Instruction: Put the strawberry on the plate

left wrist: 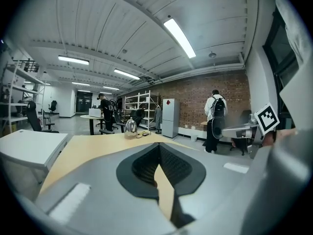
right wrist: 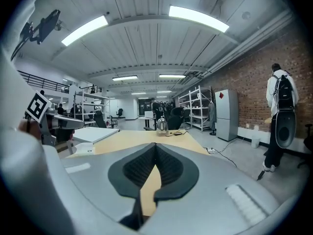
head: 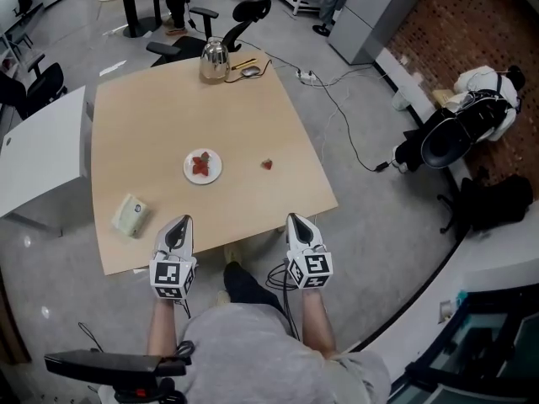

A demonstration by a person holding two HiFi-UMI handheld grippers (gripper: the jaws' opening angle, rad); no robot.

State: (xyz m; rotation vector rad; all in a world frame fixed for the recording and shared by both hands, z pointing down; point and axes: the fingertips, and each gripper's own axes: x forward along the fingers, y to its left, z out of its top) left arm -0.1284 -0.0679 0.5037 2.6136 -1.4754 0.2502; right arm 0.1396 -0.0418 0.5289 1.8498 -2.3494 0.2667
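Note:
A small white plate (head: 214, 175) lies near the middle of the wooden table (head: 168, 116), with red strawberry pieces (head: 200, 164) on it. One more strawberry (head: 267, 164) lies on the bare wood to the plate's right. My left gripper (head: 180, 222) and right gripper (head: 296, 220) hover over the table's near edge, well short of the fruit. Both are shut and hold nothing. In the left gripper view the left gripper (left wrist: 158, 148) has its pads meeting at the tips, and the right gripper (right wrist: 155, 147) looks the same in the right gripper view. Neither gripper view shows the plate or the strawberry.
A metal kettle (head: 214, 60) and a small grey item with a cable (head: 250, 71) stand at the far edge. A green-and-white packet (head: 130, 215) lies front left. A white table (head: 42, 154) adjoins on the left. Office chairs (head: 244, 13) and floor cables (head: 341, 116) lie beyond.

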